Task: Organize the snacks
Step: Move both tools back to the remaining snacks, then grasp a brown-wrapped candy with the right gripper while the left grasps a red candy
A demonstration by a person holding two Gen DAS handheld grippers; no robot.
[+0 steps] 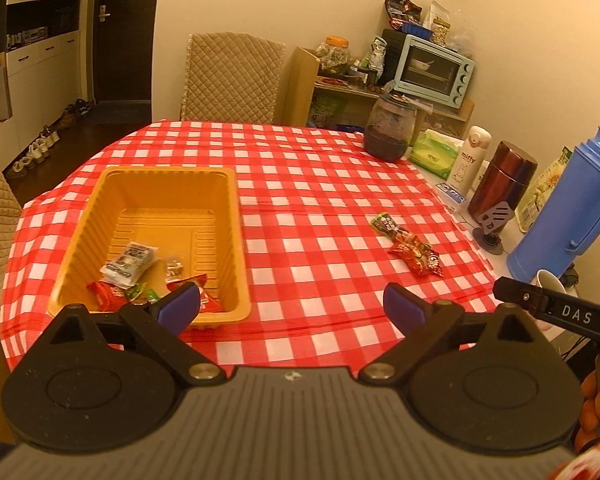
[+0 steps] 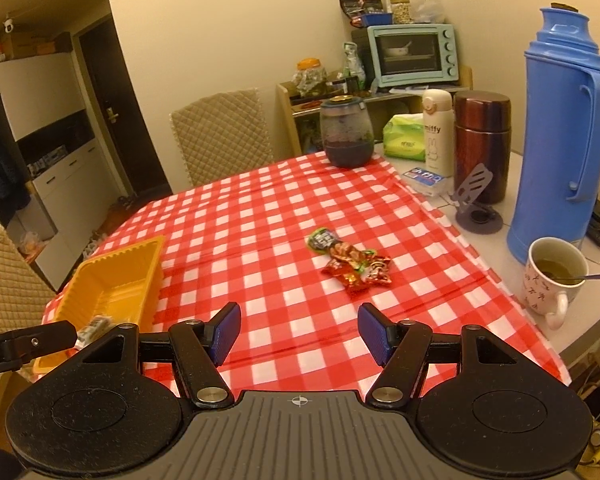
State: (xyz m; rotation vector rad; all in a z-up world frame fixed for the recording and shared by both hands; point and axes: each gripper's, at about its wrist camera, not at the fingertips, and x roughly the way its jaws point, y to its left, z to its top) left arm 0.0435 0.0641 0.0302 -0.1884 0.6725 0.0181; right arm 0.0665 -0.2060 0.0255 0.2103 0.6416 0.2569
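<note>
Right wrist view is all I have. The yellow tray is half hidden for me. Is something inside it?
Observer: Yes. The tray holds several packets: a white one, red ones, and small ones.
Operator: Is the left gripper holding a snack?
Observer: No. The left gripper is open and empty, above the table's near edge beside the tray.
Operator: Is the tray full?
Observer: No. Its far half is bare.
</note>
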